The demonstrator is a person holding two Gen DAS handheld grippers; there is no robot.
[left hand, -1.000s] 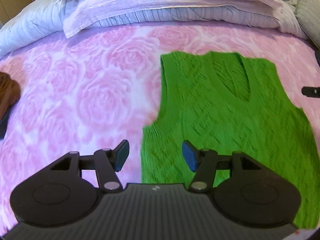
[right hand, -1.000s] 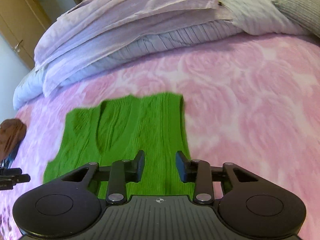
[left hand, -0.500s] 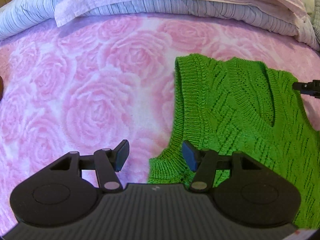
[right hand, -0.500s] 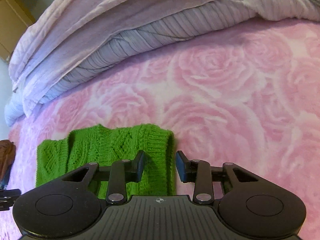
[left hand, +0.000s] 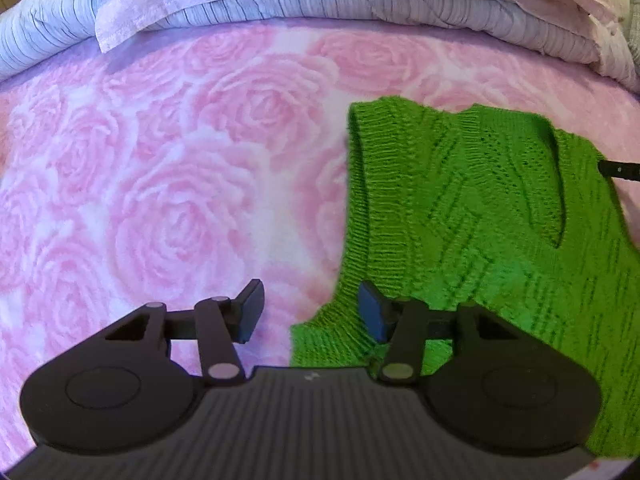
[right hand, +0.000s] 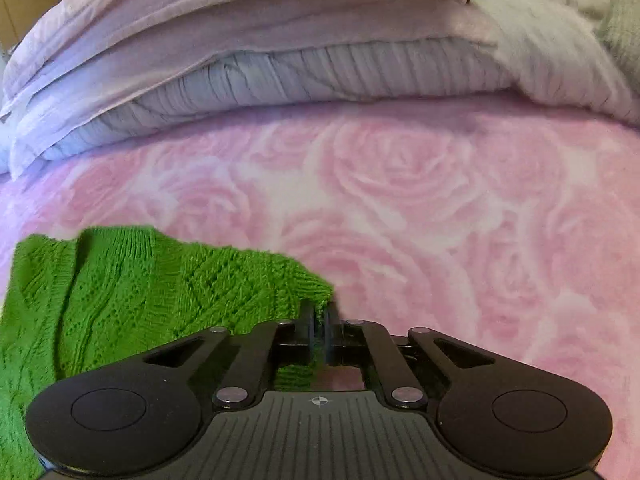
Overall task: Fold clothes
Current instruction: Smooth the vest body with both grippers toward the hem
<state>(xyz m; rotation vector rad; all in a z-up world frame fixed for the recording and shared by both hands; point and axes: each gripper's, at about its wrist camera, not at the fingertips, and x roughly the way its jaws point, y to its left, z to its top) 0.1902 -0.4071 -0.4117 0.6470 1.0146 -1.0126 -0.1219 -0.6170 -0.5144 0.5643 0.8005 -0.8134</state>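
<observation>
A green knitted vest (left hand: 460,208) lies flat on the pink rose blanket (left hand: 180,200), neck toward the bedding. My left gripper (left hand: 311,308) hovers low over the vest's left armhole edge. Its jaws are closing: one pad is above the blanket, the other above the knit, and neither presses the cloth. In the right wrist view, my right gripper (right hand: 319,316) has its jaws closing, pinched on the vest's (right hand: 140,288) right shoulder corner, with green yarn between the pads. The tip of that gripper (left hand: 620,170) shows at the right edge of the left wrist view.
Folded lilac and grey-striped bedding (right hand: 280,48) is piled along the far side of the bed. A grey knitted piece (right hand: 620,20) lies at the far right. Bare blanket (right hand: 460,220) spreads out to the right of the vest.
Both grippers came down closer to the vest. The right jaws went from apart to pinched on the shoulder corner. The left jaws narrowed slightly.
</observation>
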